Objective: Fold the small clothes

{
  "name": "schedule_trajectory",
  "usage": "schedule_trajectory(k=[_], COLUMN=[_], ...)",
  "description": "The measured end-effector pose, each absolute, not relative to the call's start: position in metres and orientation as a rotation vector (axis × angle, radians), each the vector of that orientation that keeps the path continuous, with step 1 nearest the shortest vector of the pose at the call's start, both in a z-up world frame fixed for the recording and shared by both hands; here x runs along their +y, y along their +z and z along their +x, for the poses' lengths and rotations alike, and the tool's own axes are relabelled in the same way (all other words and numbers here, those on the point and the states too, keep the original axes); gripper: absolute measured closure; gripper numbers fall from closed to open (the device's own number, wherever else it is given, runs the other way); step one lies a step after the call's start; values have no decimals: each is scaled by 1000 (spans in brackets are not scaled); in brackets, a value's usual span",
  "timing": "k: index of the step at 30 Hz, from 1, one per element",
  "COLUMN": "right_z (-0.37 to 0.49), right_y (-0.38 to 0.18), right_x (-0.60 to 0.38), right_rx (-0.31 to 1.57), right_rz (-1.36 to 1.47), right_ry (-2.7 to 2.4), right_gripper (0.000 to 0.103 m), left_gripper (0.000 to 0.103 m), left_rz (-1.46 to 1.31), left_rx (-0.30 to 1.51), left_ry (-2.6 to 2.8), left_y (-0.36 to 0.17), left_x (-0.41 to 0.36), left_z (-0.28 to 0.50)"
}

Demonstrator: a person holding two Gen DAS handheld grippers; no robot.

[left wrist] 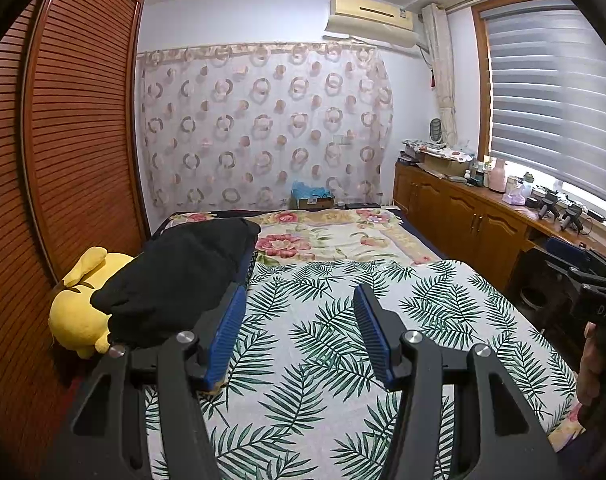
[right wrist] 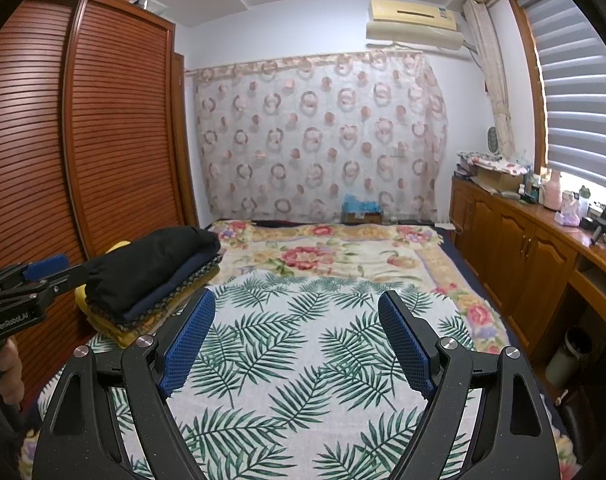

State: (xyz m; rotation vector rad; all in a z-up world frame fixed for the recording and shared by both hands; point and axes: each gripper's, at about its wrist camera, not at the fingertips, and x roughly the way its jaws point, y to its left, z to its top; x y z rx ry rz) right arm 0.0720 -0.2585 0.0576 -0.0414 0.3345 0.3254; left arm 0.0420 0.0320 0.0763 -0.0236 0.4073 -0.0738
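Both tongs wide open and empty, left gripper [left wrist: 299, 334] beside the black garment [right wrist: 151, 268] topping the stack mid-left, right gripper [right wrist: 297, 340] over the leaf-print sheet [right wrist: 303, 360]; I'd back off level so nothing snags.

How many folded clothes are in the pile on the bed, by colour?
Black: 1
Navy: 1
Yellow patterned: 1
Total: 3 layers that I can tell apart in the pile; more may be hidden underneath.

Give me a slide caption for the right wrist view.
Open right gripper over the leaf-print sheet, folded clothes stacked left.
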Motion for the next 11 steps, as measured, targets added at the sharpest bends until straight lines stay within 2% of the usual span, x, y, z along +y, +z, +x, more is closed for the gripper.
schedule_trajectory(k=[11], right_z=[72], right_y=[58], right_x=[-258], right_rx=[333], right_rz=[-41], right_ry=[323], right_gripper=[17], left_gripper=[48], left_rz=[-26], left_rx=[405], left_ry=[-75], left_y=[76], left_x=[35], left_z=[42])
